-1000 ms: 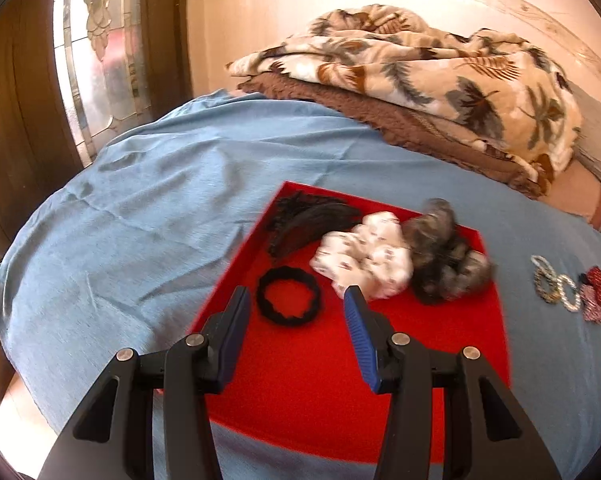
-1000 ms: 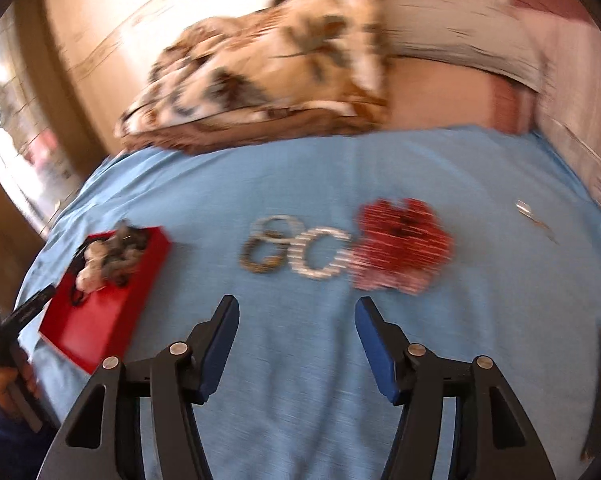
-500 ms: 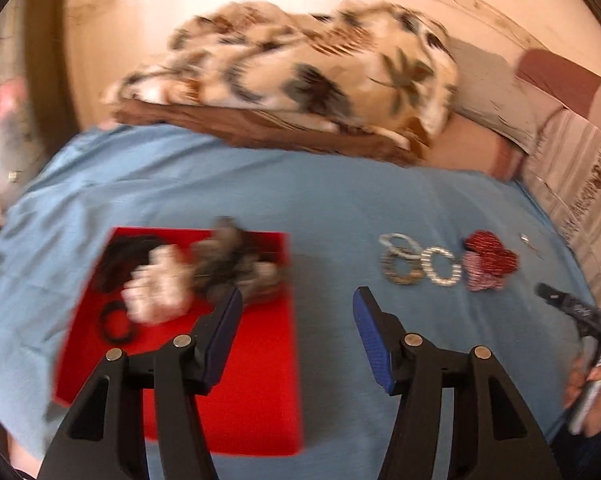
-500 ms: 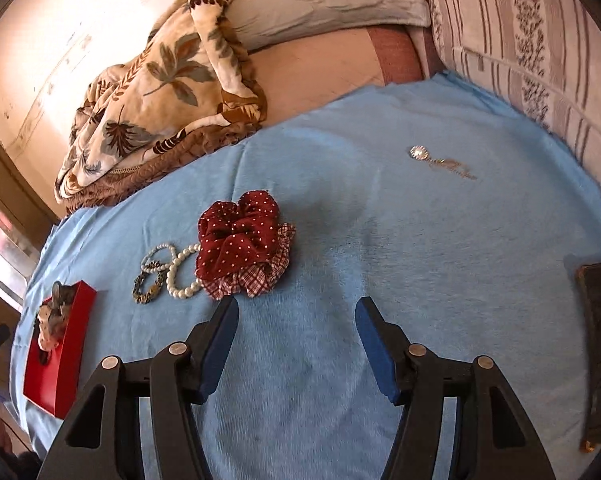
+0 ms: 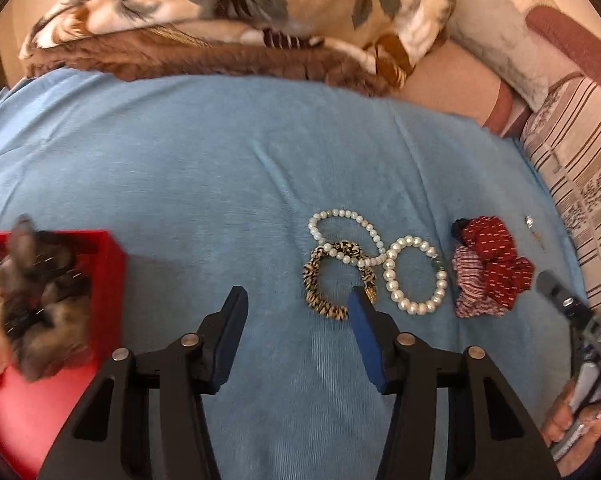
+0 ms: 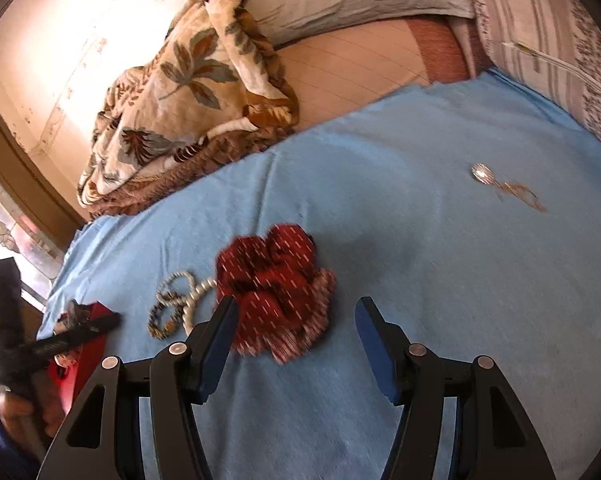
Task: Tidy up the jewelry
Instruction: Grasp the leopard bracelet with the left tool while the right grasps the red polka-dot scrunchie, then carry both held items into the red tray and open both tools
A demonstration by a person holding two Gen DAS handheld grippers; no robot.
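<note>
The left gripper (image 5: pixel 296 300) is hanging over the blue bed sheet (image 5: pixel 180 184) with its jaws wide apart and holding nothing. Just past its right tip, in the middle of the frame, three bracelets are lying: a spotted brown-and-cream bracelet (image 5: pixel 320 280) and two white pearl bracelets (image 5: pixel 414 276), touching each other. It looks like the picking-up step. Next, the jaws need to go around one bracelet and carry it to the red tray (image 5: pixel 104 280) at lower left. The right gripper (image 6: pixel 296 320) is open too, near the dark red dotted scrunchie (image 6: pixel 276 288).
</note>
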